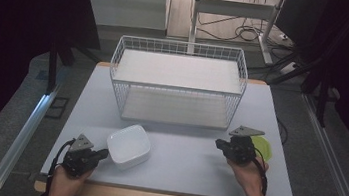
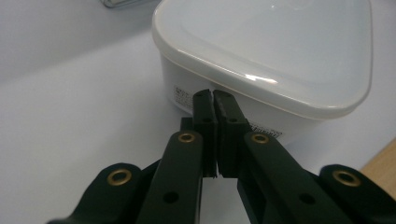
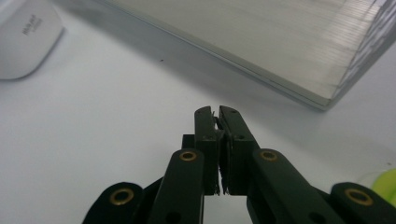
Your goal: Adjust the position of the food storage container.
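While closed, left claw (image 2: 213, 95) nearly touches container (image 2: 261, 60).

A lab or test room: dark curtains (image 1: 14, 33) close in the left and right sides, loose cables (image 1: 243, 33) lie on the far floor beside a metal frame (image 1: 196, 10).

Label on the white lidded container (image 2: 261, 70) is too tiny and partly behind the left tool (image 2: 214, 95) to read. Its right corner runs off the frame edge. The green thing (image 1: 263, 148) is mostly hidden behind the right tool (image 1: 219, 144), so can't tell what it is. The wire basket (image 3: 261, 46) is blurred and cropped up close.
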Demonstrator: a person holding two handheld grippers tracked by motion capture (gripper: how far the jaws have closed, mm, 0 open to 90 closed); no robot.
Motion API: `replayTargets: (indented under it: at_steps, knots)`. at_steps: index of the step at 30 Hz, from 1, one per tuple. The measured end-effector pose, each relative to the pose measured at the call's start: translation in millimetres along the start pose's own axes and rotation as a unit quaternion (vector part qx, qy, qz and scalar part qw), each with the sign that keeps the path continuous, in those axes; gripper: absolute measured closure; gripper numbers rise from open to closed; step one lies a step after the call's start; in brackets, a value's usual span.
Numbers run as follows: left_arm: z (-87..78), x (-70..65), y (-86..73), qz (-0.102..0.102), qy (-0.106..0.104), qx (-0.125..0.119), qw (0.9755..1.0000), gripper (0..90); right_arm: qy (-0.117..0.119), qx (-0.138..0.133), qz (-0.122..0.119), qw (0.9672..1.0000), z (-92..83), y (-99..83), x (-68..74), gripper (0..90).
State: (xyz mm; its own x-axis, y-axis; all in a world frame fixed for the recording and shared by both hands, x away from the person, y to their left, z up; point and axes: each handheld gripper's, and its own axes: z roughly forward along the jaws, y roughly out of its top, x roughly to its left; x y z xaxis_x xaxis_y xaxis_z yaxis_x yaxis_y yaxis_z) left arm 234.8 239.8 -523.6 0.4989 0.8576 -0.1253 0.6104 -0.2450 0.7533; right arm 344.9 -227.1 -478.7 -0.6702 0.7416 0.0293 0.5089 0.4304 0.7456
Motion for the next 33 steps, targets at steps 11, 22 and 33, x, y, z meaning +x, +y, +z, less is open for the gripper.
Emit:
replayTargets:
  at_steps: [11, 22, 33]
  knots:
    - [30.3, 0.0, 21.9, 0.026, -0.01, 0.005, 0.9996, 87.6, 0.026, -0.002, 0.007, 0.9996, 7.5, 1.7, 7.3, 86.3]
    - [62.4, -2.5, 44.0, 0.034, -0.024, 0.011, 0.9991, 86.9, 0.045, 0.0, -0.005, 0.999, 24.4, 9.0, 23.5, 86.3]
    - [87.4, -10.1, 64.4, 0.038, -0.053, 0.007, 0.9979, 86.5, 0.059, 0.005, -0.006, 0.9982, 44.1, 15.4, 38.6, 84.8]
